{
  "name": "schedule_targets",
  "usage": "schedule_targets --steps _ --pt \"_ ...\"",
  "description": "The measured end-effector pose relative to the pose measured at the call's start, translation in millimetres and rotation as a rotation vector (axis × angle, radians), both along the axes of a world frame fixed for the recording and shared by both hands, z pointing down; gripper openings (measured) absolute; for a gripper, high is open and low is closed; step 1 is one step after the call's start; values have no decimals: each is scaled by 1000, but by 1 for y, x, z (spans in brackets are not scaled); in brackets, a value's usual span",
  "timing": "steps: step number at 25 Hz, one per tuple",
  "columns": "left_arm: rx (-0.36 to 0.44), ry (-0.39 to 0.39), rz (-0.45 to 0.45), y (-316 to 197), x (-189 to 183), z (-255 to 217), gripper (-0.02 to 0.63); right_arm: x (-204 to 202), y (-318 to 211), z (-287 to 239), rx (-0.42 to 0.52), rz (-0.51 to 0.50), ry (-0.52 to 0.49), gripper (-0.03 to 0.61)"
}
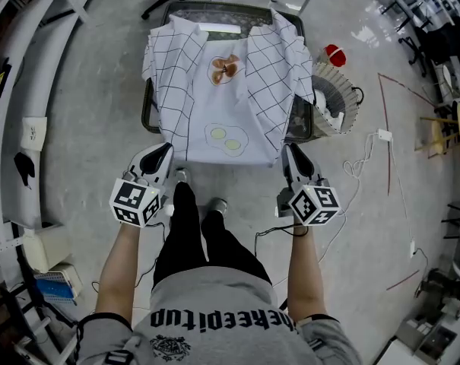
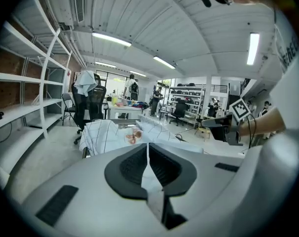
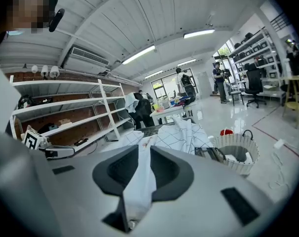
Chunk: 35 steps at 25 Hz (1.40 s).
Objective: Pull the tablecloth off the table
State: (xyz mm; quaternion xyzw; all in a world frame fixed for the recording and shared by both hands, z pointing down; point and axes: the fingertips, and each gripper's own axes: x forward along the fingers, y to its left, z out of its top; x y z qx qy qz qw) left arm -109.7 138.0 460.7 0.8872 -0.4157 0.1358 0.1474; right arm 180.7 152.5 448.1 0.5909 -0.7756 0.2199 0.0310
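Two tongs are held low in front of the person, one at each near corner of the tablecloth. At the far left of the head view, white shelves stand along the wall.

Next comes the left tongs, whose tip meets the near left corner of the cloth. In the left gripper view, the left tongs are closed tight, and a thin strip of white cloth is pinched between the dark pads.

In the middle, the tablecloth lies on the counter. It is white with a dark grid. Its two sides are folded in over a plain pale middle part, which shows a brown print and two egg-like prints. The near edge hangs over the counter's front side, toward the person's black trousers.

Further right, the right tongs reach the near right corner of the cloth. In the right gripper view, the right tongs stand a little apart. A loose fold of the cloth fills the narrow gap, and I cannot see that the pads squeeze it.

Just beside the counter's right side stands a white basket, with a small red thing behind it. A white cable lies on the grey floor at the right.
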Motion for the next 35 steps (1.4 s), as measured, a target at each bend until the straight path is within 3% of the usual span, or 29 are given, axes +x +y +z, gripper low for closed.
schedule_targets --steps 4,8,15,21,28,35 --pt "35 8 -30 -9 -8 -20 14 3 -7 -8 24 4 -12 73" --pt "51 35 -44 -19 -5 -34 12 6 -14 -20 47 4 -15 15" --pt "95 72 -42 -41 14 -61 12 11 -28 -47 94 -38 3 10" --pt "131 59 -28 -68 29 -80 12 26 -46 -68 121 -38 2 9" --pt "145 74 -24 -124 33 -86 12 28 -98 -82 141 -43 17 11" --pt "123 56 -9 -195 19 -70 12 6 -177 -92 150 -62 39 10"
